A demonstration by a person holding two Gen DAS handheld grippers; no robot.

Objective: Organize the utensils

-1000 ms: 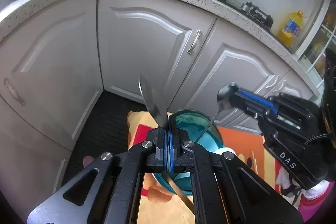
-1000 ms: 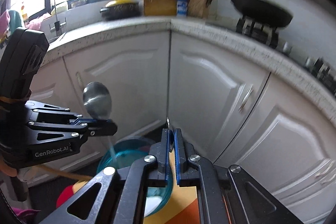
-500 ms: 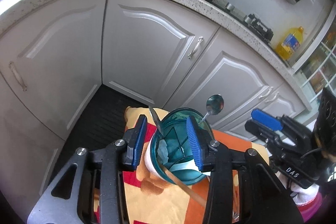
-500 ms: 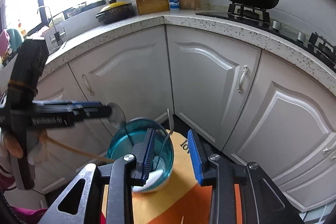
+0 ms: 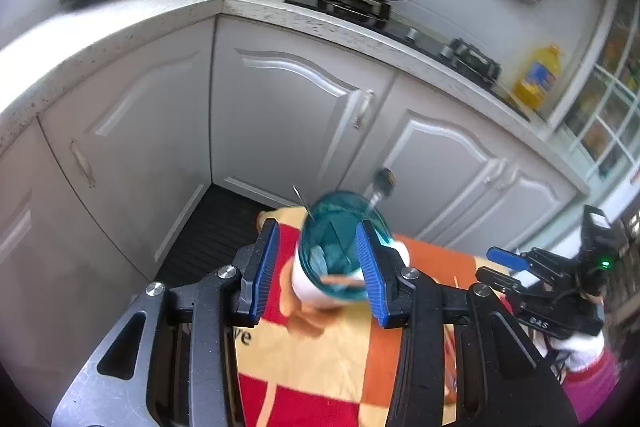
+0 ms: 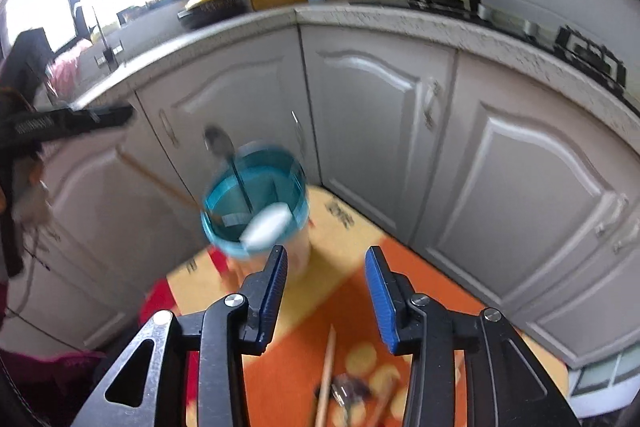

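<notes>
Right wrist | teal cup (image 6: 256, 203) blurred, holding perhaps 3 utensils | both fingers spread, empty

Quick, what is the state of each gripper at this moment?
Left gripper: open, holding nothing; the teal utensil cup shows between its fingers.
Right gripper: open, holding nothing.

Left gripper (image 5: 316, 267) and right gripper (image 6: 326, 293) both wide apart, blue pads empty, pointing forward.
</notes>
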